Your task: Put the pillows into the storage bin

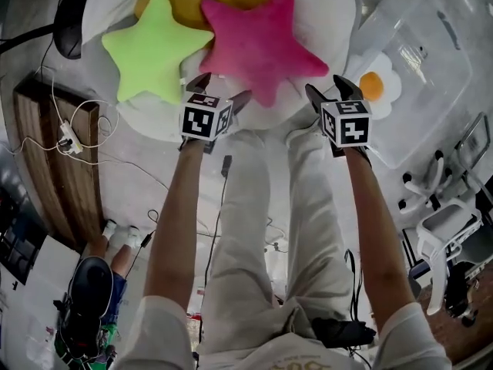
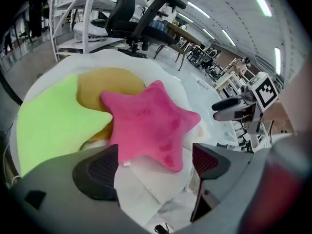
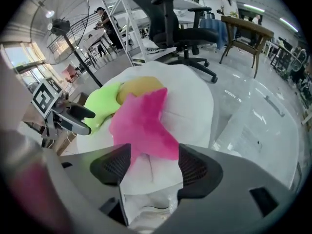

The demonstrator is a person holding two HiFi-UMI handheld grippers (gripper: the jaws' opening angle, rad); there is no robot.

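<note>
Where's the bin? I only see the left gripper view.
Observer: The head view shows the clear bin standing right of the white cushion, beside the right gripper.
Operator: Anything at it already?
Observer: An egg pillow lies at its left edge. I cannot tell whether it is inside.
Operator: Is the right gripper holding anything?
Observer: No. Its own view shows the jaws apart, with the pink star just ahead and not gripped.
</note>
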